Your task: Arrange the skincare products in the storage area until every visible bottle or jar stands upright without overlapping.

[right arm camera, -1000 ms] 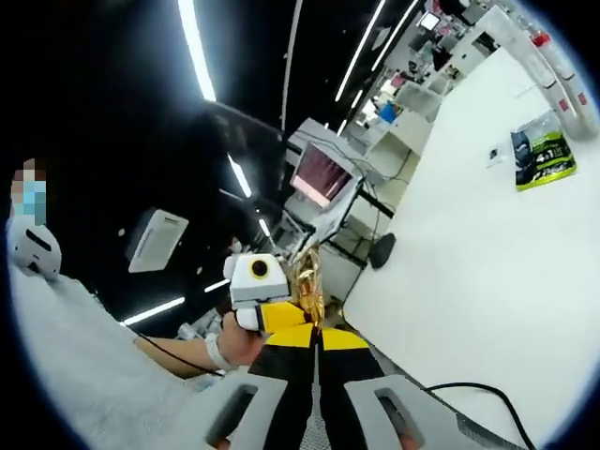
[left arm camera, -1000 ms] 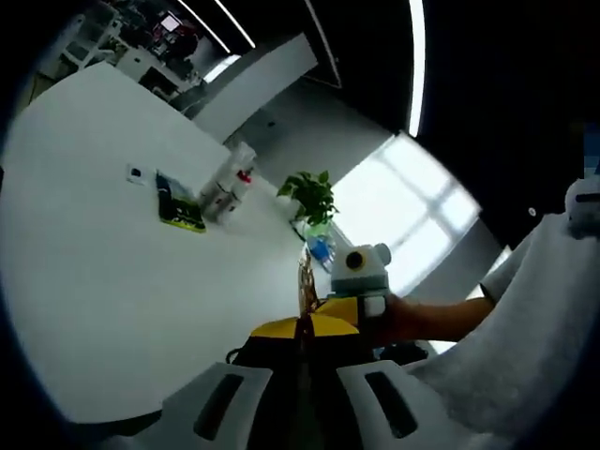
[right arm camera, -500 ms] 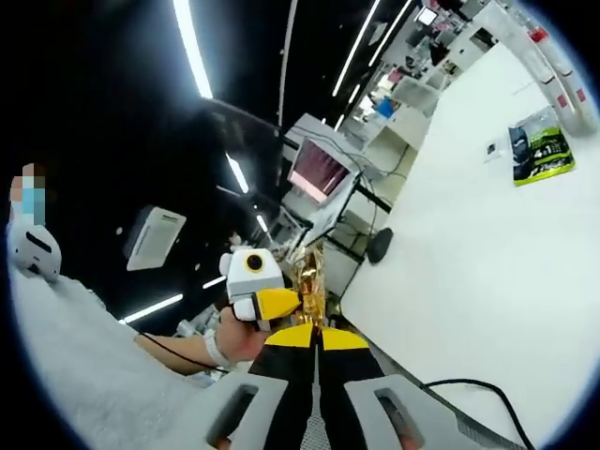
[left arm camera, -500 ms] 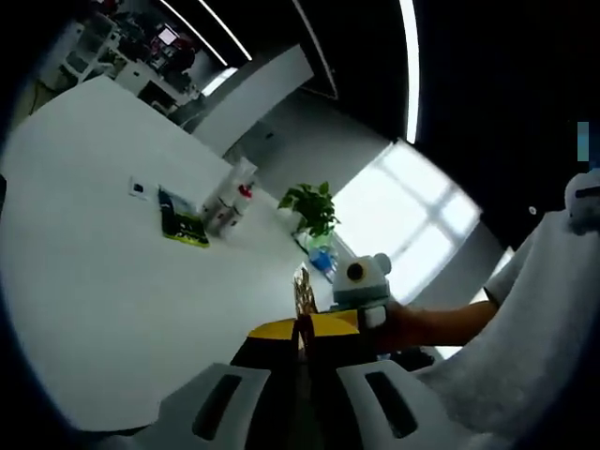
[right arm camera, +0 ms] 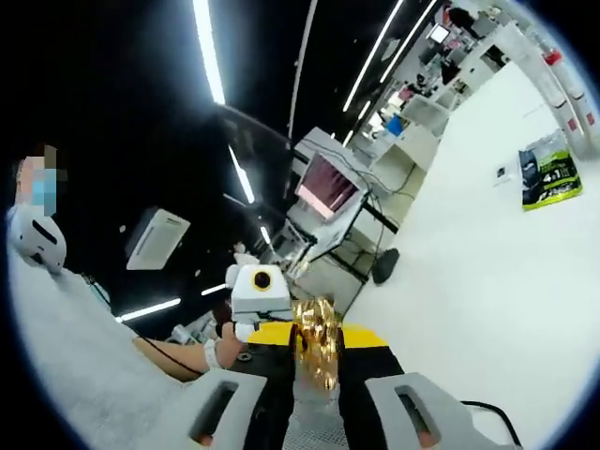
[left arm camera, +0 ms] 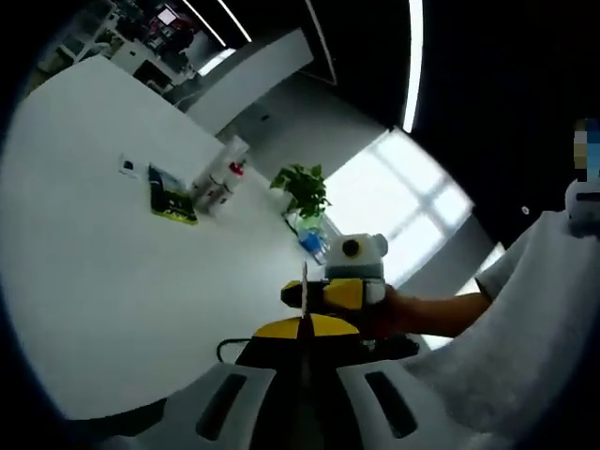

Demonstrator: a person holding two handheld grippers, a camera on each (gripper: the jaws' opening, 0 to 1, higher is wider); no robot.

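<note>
Both grippers up in the air, pinching a gold thing between them

Left gripper (left arm camera: 302,330) has its jaws pressed on a thin gold object (left arm camera: 304,286) seen edge-on – the green packet (left arm camera: 172,199) and white bottles (left arm camera: 220,176) sit well apart on the white table (left arm camera: 103,281). Right gripper (right arm camera: 317,375) is pinching the crinkly gold piece (right arm camera: 317,342) too.

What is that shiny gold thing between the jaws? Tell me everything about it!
The shiny gold thing looks like crinkly, glossy foil or a metallic wrapper; what it really is cannot be told. In the right gripper view it rises between the right gripper's jaws, which close on its lower part, its bumpy top catching the light. In the left gripper view it appears edge-on as a thin upright sliver above the left gripper. It is held up off the white table.
</note>
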